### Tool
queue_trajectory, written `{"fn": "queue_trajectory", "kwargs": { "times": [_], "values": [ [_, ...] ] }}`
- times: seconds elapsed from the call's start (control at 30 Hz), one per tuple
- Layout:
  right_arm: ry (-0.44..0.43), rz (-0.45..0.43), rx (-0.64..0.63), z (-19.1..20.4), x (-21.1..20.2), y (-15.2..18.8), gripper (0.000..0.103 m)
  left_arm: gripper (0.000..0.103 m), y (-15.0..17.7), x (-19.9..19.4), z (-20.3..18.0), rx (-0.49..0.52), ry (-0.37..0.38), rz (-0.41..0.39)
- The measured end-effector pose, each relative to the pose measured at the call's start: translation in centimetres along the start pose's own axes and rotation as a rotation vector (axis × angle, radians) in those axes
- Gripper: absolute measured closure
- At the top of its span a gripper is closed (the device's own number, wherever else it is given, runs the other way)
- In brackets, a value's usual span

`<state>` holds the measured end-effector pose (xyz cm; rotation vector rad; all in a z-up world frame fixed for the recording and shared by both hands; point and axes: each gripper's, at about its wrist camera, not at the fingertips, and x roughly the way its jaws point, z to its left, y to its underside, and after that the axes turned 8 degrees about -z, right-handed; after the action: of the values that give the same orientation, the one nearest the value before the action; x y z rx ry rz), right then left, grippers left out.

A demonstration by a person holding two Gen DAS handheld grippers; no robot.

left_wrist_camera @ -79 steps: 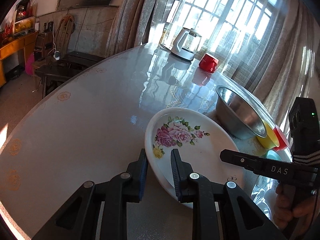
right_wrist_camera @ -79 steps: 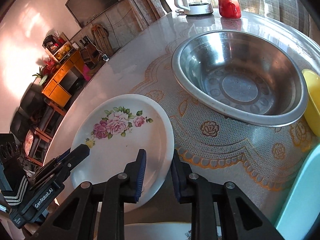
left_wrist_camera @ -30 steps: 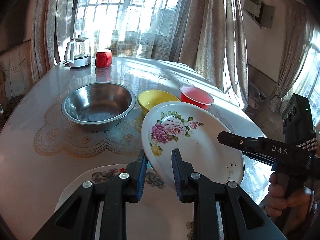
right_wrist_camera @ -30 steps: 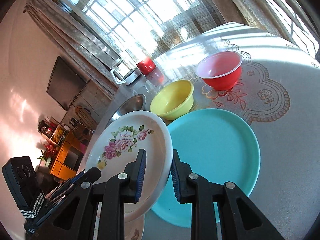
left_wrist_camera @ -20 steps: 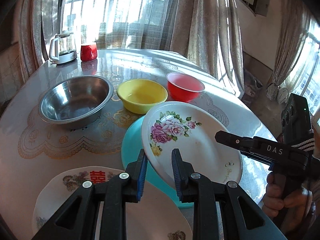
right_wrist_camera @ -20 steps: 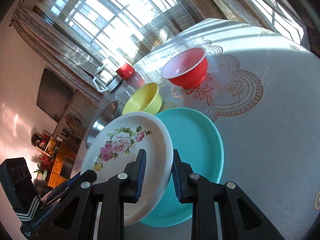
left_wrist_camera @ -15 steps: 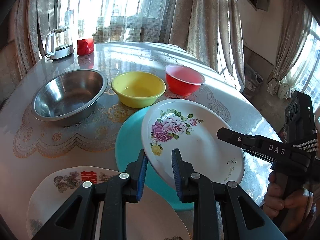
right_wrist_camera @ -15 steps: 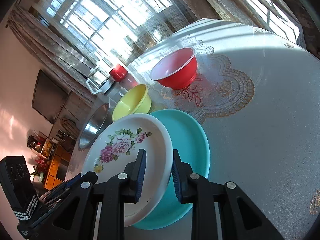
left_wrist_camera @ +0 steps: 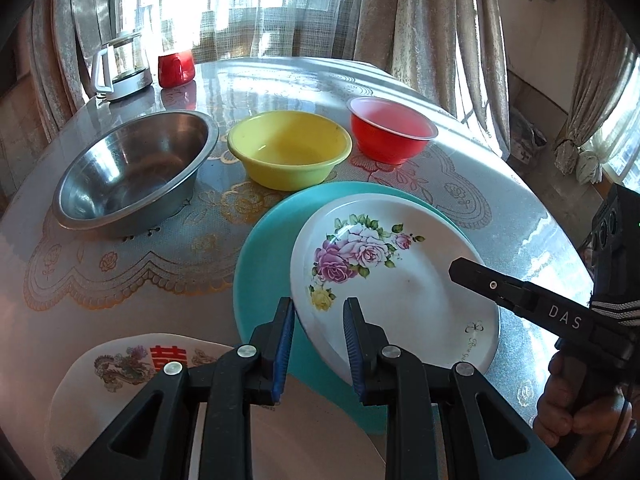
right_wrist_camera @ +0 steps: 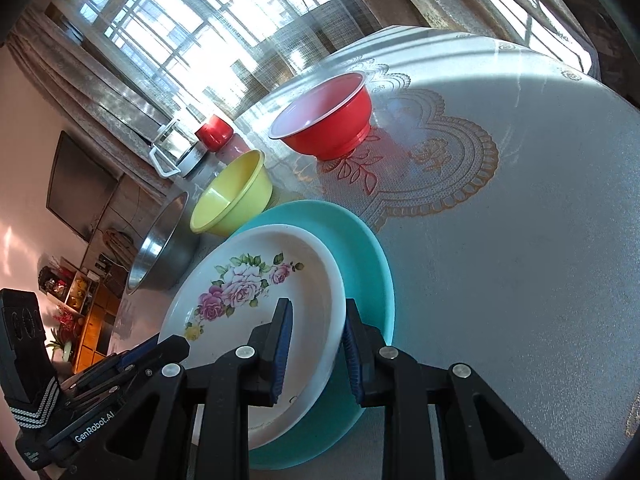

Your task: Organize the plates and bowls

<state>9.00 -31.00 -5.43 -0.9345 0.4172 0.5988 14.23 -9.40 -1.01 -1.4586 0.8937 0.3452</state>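
White round plate with pink rose print (left_wrist_camera: 400,280): held over the round teal plate (left_wrist_camera: 264,248), tilted; contact between the two cannot be told. Its near rim is clamped by the left gripper (left_wrist_camera: 318,344), its opposite rim by the right gripper (right_wrist_camera: 314,344). Beyond the teal plate are set a yellow plastic bowl (left_wrist_camera: 289,148), a red plastic bowl (left_wrist_camera: 390,130) and a stainless steel bowl (left_wrist_camera: 134,168).
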Motion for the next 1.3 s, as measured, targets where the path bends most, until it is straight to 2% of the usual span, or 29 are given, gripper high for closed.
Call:
{"fn": "queue_trajectory", "kwargs": {
  "times": [0.27, 0.57, 0.73, 1.07, 1.3],
  "values": [
    [0.053, -0.02, -0.075, 1.1, 0.1, 0.3, 0.079, 0.078, 0.1, -0.4, 0.4, -0.023, 0.007, -0.012],
    [0.061, -0.027, -0.092, 1.2, 0.1, 0.4, 0.079, 0.076, 0.6, -2.1, 0.5, -0.023, 0.004, -0.049],
    [0.044, -0.019, -0.065, 1.1, -0.1, 0.4, 0.074, 0.076, 0.9, -2.7, 0.7, -0.038, 0.003, -0.058],
    [0.089, -0.053, -0.143, 2.2, -2.4, 1.1, 0.073, 0.076, 1.4, -3.7, 1.4, -0.072, 0.01, -0.069],
    [0.132, -0.059, -0.16, 2.2, -1.8, 1.9, 0.086, 0.076, 1.9, -4.1, 1.6, -0.077, 0.013, -0.076]
  ]
}}
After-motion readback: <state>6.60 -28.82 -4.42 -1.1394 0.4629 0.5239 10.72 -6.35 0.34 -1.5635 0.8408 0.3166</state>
